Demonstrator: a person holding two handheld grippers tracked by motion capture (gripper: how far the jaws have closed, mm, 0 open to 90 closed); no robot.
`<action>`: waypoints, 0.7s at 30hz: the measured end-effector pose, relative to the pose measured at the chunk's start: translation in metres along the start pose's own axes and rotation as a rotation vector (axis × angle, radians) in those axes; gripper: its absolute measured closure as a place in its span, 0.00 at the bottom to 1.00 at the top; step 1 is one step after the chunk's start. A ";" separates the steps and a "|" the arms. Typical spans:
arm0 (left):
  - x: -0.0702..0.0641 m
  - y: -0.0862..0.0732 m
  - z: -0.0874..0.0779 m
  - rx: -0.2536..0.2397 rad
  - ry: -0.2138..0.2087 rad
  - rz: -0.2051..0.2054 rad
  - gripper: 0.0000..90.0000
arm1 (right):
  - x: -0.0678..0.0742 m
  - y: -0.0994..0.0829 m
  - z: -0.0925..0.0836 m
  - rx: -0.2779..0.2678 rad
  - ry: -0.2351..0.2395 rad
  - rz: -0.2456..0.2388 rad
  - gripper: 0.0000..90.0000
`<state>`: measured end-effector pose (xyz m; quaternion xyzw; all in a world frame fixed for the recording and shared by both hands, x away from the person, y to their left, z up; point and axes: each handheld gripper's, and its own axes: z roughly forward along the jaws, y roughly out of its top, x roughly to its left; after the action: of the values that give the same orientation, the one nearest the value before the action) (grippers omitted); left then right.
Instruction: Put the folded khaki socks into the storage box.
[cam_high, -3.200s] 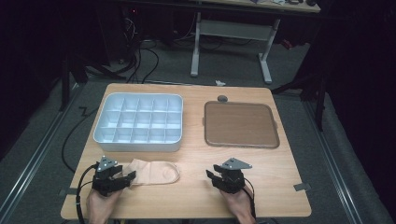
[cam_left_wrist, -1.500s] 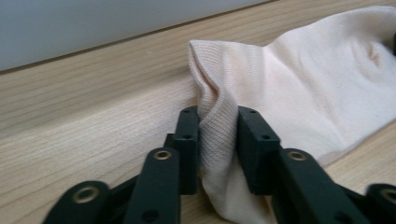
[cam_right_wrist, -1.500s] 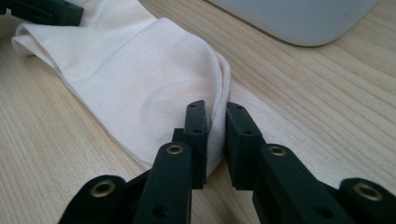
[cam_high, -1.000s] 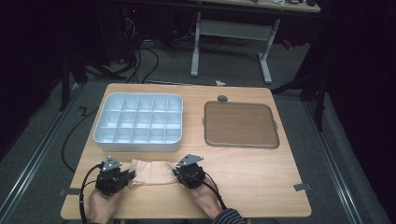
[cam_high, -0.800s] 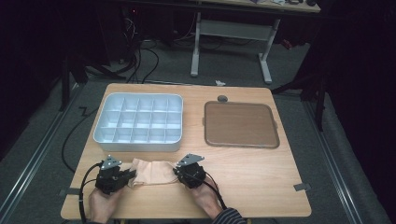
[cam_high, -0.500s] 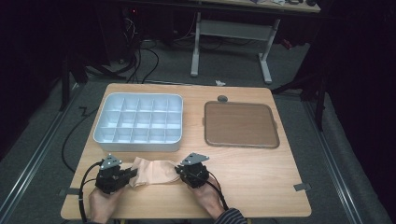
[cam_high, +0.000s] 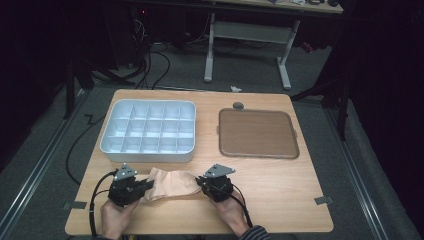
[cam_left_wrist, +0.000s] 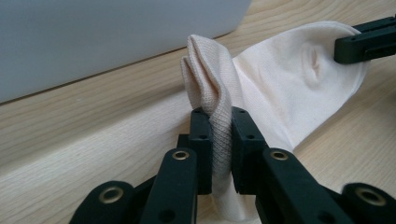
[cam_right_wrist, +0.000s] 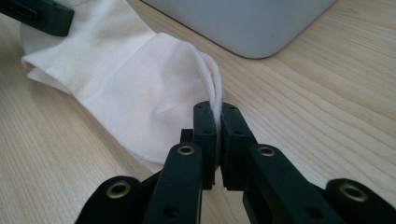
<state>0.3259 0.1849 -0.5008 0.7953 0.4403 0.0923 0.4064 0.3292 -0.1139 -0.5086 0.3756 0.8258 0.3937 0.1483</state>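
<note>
Pale cream knitted sock (cam_high: 170, 183) is held at both ends, between the two claws, just off the light wooden table (cam_high: 280, 195).

Left gripper (cam_left_wrist: 219, 140): jaws narrow, clamped on a bunched fold of the sock's edge, which stands up ahead of the tips.

Right gripper (cam_right_wrist: 217, 135): jaws narrow, pinching the thin opposite edge; the rest of the sock spreads away ahead and to the left of it.

White plastic compartment tray (cam_high: 150, 131) lies just beyond both claws; brown flat square tray (cam_high: 257, 133) sits farther off, beyond the right claw.

Judged progress: grasp done, lift barely begun. Folding or placing is left; no compartment is filled yet.
</note>
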 end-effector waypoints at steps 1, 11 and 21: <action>-0.002 0.001 0.001 0.001 -0.011 0.001 0.90 | -0.002 -0.001 -0.002 0.000 -0.003 0.009 0.96; -0.010 0.007 0.006 -0.016 -0.046 0.007 0.90 | -0.009 -0.006 -0.014 -0.011 -0.018 0.026 0.96; -0.017 0.009 0.010 -0.018 -0.069 0.007 0.90 | -0.015 -0.012 -0.024 -0.013 -0.030 0.035 0.96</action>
<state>0.3268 0.1636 -0.4974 0.7958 0.4225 0.0701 0.4281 0.3204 -0.1423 -0.5028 0.3947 0.8143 0.3960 0.1561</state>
